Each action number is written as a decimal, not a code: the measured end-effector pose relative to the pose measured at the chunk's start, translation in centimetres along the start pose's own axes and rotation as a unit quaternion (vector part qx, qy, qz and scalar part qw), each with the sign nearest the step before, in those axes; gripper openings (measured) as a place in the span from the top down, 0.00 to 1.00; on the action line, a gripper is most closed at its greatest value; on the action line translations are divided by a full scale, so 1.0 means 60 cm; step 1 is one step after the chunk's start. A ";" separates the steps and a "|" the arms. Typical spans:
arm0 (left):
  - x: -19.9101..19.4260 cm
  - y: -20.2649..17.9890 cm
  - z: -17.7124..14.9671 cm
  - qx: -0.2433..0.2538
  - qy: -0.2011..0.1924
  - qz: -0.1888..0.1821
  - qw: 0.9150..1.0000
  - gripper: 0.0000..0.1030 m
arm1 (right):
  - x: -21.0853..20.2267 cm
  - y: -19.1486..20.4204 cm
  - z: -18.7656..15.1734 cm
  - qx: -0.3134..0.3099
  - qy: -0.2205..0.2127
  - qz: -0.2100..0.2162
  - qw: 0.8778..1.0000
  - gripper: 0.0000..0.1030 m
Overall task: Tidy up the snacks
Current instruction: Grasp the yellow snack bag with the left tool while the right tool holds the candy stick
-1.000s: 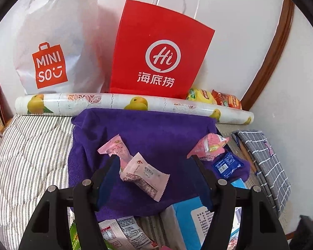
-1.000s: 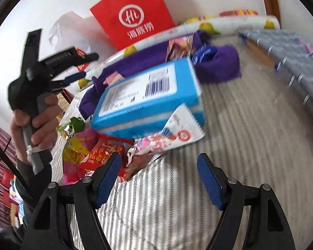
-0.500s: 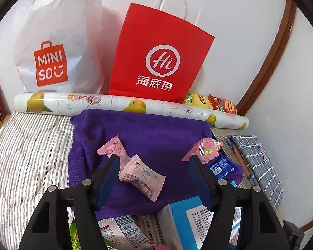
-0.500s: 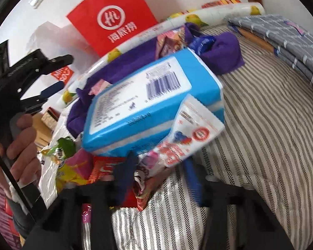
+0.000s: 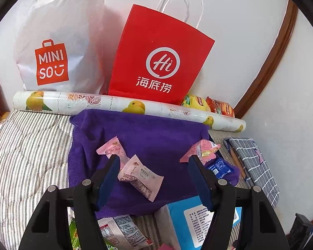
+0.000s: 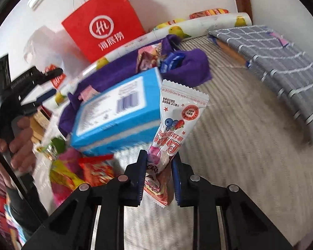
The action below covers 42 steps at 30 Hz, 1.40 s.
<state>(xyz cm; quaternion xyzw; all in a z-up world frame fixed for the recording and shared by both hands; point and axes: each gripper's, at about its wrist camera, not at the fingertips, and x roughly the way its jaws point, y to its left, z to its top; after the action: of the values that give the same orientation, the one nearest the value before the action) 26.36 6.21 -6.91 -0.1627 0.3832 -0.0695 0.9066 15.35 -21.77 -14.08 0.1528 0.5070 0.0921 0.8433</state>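
Two pads of your right gripper (image 6: 159, 177) are clamped on the lower end of the white strawberry snack packet (image 6: 173, 129), which stands up out of the jaws and leans against the blue box (image 6: 116, 112); most of its length hangs free beyond the pinch. Because you hold it by one end, it will probably flop and swing, so lift it gently and carry it without quick wrist turns, keeping the squeeze steady so the slick film does not slide out. Your left gripper (image 5: 154, 179) hovers with its jaws apart and nothing between the pads, pointing down at the purple towel (image 5: 152, 133), where two pink wrapped sweets (image 5: 133, 166) lie just ahead of the fingers and another pink packet (image 5: 200, 149) sits at the towel's right side beside a small blue packet (image 5: 219, 166). If the towel is your sorting place, aim for a bare patch of it, clear of those pieces. Watch the loose heap of red and yellow wrappers (image 6: 81, 170) beside the box, which a careless sweep could scatter. Everything rests on a soft striped bed cover (image 5: 27, 162), which gives no firm backing to press against. Along the wall lie a fruit-printed roll (image 5: 123, 106), a red paper bag (image 5: 158, 60) and a white Miniso bag (image 5: 58, 41), with a folded grey checked cloth (image 6: 281, 62) off to the right.
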 end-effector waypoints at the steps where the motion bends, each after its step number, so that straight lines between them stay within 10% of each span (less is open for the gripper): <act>1: 0.000 -0.001 0.000 0.001 0.000 0.001 1.000 0.36 | -0.001 -0.001 0.000 -0.013 0.005 -0.011 1.000 0.78; 30: -0.027 -0.024 -0.033 0.049 0.021 0.017 0.998 0.36 | 0.004 -0.028 -0.012 -0.067 -0.040 -0.073 0.994 0.78; 42: -0.145 0.109 -0.089 0.037 0.028 0.075 0.996 0.30 | -0.028 -0.036 -0.026 -0.058 -0.057 -0.060 0.995 0.78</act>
<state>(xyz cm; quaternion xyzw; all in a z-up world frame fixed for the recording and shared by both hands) 16.47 13.25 -6.84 -0.0982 0.4167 -0.0201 0.9035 13.19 -24.08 -14.12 0.0784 0.4601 0.0619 0.8822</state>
